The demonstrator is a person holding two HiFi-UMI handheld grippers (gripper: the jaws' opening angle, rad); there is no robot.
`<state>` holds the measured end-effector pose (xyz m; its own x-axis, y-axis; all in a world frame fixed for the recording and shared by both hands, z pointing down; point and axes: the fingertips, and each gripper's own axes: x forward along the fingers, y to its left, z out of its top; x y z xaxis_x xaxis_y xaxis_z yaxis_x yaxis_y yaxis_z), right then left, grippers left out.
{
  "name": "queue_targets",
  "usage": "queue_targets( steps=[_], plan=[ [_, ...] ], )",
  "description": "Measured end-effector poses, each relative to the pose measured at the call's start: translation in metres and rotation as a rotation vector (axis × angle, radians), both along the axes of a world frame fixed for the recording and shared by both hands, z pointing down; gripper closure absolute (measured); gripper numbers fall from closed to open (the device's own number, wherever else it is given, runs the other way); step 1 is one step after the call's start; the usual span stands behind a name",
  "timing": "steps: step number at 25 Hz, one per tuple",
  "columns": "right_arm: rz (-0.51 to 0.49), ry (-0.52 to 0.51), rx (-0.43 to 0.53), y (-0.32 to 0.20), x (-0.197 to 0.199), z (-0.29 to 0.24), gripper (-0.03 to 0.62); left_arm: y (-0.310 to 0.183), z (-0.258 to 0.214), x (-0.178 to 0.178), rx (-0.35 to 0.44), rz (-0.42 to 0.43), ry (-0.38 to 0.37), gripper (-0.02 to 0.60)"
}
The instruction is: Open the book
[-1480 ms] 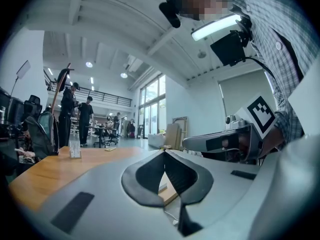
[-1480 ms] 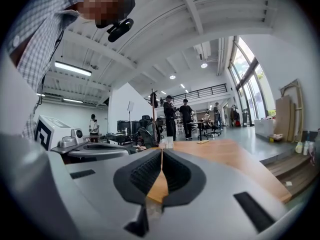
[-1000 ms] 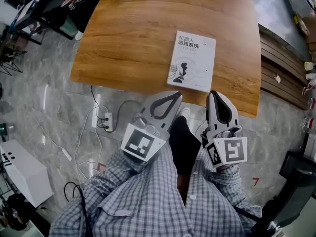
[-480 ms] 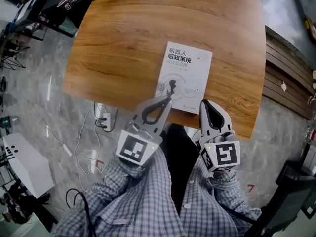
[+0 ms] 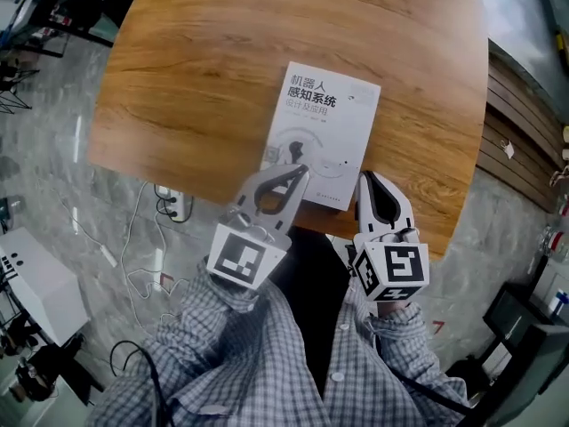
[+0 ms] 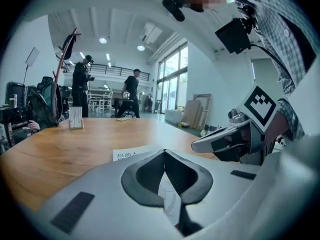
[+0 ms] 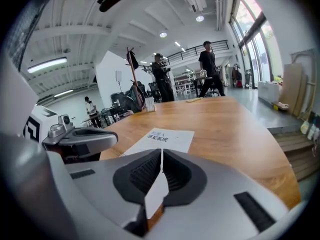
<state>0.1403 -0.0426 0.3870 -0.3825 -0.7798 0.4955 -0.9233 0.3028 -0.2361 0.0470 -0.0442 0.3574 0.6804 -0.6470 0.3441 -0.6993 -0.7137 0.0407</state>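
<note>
A closed white book (image 5: 322, 132) with dark print on its cover lies flat on the wooden table (image 5: 196, 78), near the table's front edge. My left gripper (image 5: 302, 169) is shut and empty, its tips over the book's near left corner. Just right of that near edge, my right gripper (image 5: 365, 177) is shut and empty too. The book (image 6: 131, 154) shows just beyond the closed jaws in the left gripper view, and the book (image 7: 165, 138) lies ahead in the right gripper view. Whether either gripper touches the book is unclear.
Cables and a power strip (image 5: 169, 205) lie on the grey floor left of the table. A white box (image 5: 36, 292) stands at the lower left. A small stand (image 6: 75, 118) sits on the table's far end. People (image 6: 82, 86) stand in the hall beyond.
Both grippers have come forward and down from in front of the table edge to the book's near edge. Their jaws stayed shut.
</note>
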Motion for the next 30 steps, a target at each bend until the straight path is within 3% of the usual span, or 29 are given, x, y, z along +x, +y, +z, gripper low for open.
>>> queue_targets(
  steps=[5, 10, 12, 14, 20, 26, 30],
  plan=[
    [0.029, -0.092, -0.139, -0.009, 0.004, 0.026, 0.569, -0.004, 0.032, 0.004, -0.029, 0.056, -0.06, 0.581],
    [0.052, -0.104, -0.22, -0.018, 0.007, 0.042, 0.561, -0.009, 0.047, 0.003, -0.06, 0.085, -0.065, 0.581],
    [0.064, -0.174, -0.259, -0.019, 0.004, 0.048, 0.493, -0.012, 0.052, 0.003, -0.068, 0.087, -0.052, 0.581],
    [0.079, -0.222, -0.299, -0.02, 0.002, 0.057, 0.47, -0.014, 0.057, 0.002, -0.074, 0.098, -0.058, 0.581],
    [0.112, -0.221, -0.383, -0.019, 0.006, 0.081, 0.468, -0.013, 0.059, 0.003, -0.091, 0.118, -0.044, 0.581],
    [0.073, -0.202, -0.424, -0.02, 0.0, 0.085, 0.472, -0.013, 0.058, 0.005, -0.087, 0.124, -0.034, 0.581],
    [0.09, -0.242, -0.434, -0.02, 0.005, 0.085, 0.516, -0.012, 0.059, 0.005, -0.095, 0.127, -0.031, 0.581]
  ],
)
